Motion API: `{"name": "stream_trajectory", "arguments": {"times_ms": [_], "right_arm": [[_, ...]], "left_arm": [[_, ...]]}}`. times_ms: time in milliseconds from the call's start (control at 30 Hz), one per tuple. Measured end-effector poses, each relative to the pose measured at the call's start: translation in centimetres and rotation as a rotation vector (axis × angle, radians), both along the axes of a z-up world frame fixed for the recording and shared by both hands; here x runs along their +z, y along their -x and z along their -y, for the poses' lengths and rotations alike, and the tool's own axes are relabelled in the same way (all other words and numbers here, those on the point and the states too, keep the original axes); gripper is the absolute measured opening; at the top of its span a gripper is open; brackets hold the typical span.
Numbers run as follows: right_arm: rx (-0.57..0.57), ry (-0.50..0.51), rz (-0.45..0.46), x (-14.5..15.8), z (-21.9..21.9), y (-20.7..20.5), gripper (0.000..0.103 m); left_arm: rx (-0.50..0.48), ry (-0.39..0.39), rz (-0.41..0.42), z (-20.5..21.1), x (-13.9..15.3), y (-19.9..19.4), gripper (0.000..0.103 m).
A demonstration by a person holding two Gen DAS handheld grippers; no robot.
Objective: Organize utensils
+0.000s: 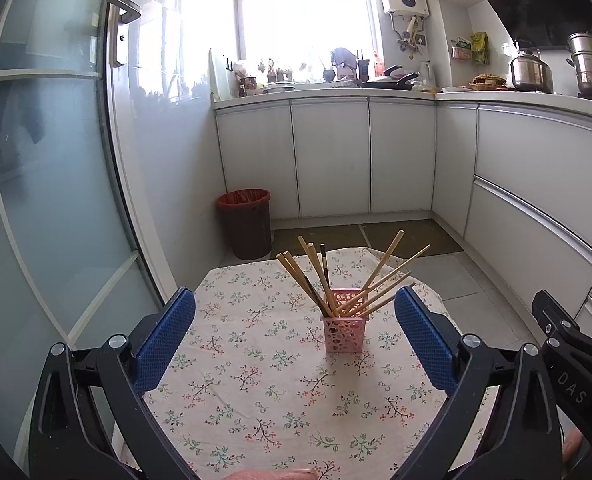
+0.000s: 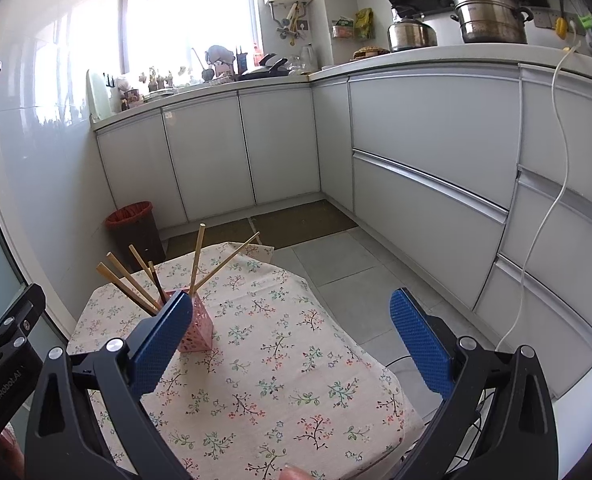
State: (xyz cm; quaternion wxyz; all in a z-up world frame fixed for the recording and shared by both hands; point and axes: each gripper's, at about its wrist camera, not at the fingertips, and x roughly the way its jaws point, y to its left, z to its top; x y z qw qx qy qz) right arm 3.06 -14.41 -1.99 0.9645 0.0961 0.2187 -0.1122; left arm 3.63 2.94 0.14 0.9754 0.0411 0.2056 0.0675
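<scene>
A pink perforated holder [image 1: 343, 320] stands upright on the floral tablecloth [image 1: 256, 384], with several wooden chopsticks [image 1: 316, 272] fanned out of it. My left gripper [image 1: 295, 320] is open and empty, held back from the holder, which shows between its blue pads [image 1: 164, 340]. In the right wrist view the holder [image 2: 198, 330] is at the left, partly hidden behind the left blue pad [image 2: 160, 344], with the chopsticks [image 2: 196, 260] above it. My right gripper [image 2: 292, 320] is open and empty, to the right of the holder.
A brown bin with a red liner [image 1: 245, 222] stands on the floor beyond the table, by a frosted glass door [image 1: 56, 184]. White cabinets [image 1: 336, 160] run along the back and right. A white cable [image 2: 552, 200] hangs down the right cabinets.
</scene>
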Motion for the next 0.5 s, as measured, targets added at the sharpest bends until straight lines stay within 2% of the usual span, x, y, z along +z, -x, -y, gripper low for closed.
{"name": "stream_trajectory", "arguments": {"times_ms": [500], "right_arm": [[0.000,0.001,-0.004,-0.08,0.03,-0.04,0.096]], "left_arm": [[0.007,-0.012,0.001,0.09,-0.15,-0.05,0.096]]}}
